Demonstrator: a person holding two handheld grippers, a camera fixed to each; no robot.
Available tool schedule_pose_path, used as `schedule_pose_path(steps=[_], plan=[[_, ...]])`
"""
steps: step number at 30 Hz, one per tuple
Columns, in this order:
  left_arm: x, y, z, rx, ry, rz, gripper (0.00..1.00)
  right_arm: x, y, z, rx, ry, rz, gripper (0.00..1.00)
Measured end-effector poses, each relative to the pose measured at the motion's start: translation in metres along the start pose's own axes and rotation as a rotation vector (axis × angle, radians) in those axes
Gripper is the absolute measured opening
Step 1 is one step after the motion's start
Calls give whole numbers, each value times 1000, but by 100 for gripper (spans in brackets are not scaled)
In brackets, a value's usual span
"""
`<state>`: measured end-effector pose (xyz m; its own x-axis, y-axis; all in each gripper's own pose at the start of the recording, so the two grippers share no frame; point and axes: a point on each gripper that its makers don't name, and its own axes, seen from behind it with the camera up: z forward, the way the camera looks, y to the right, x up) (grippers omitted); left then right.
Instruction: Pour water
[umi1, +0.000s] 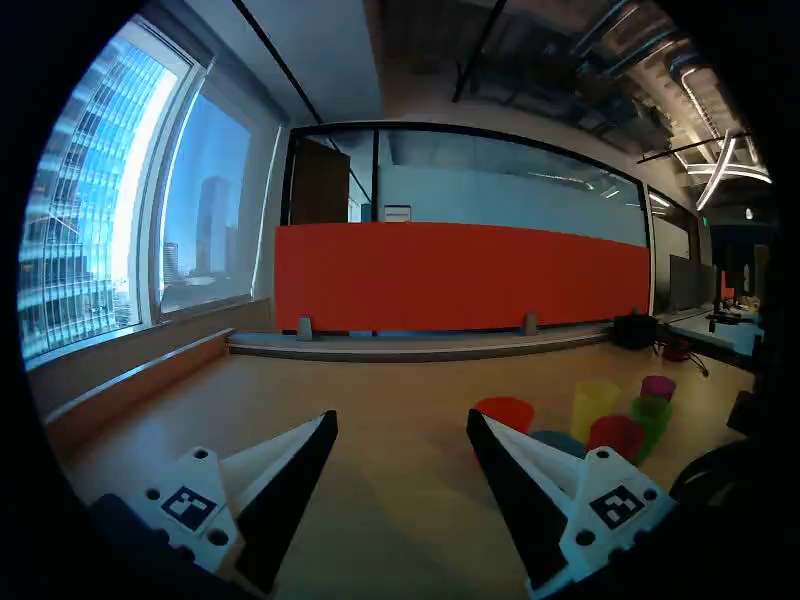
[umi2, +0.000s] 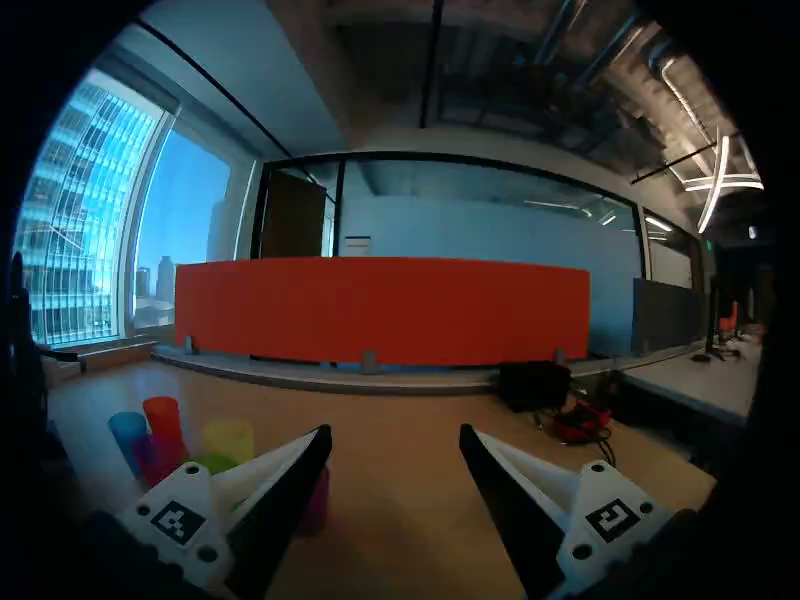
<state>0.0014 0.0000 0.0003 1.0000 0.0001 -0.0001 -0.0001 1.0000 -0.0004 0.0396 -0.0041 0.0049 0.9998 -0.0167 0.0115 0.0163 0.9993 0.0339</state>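
Our left gripper and right gripper both hold their jaws wide apart, empty. The coloured cups cluster on the counter between them, well short of its far edge; we should approach one level and close around its middle.

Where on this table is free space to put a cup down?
The table is bare between the cups and the black box, and from the cups toward the window. It is crowded at the cups and near the cables.
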Motion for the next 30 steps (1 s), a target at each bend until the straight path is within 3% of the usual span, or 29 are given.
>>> schedule_pose_path(steps=[9, 21, 30], plan=[[63, 5, 10, -42, 3, 11, 96, 62, 0, 6, 15, -4, -16, 99], [147, 18, 13, -115, -2, 13, 96, 145, -5, 17, 73, 18, 60, 99], [196, 21, 12, -157, 11, -11, 96, 195, -2, 20, 94, 24, 61, 99]])
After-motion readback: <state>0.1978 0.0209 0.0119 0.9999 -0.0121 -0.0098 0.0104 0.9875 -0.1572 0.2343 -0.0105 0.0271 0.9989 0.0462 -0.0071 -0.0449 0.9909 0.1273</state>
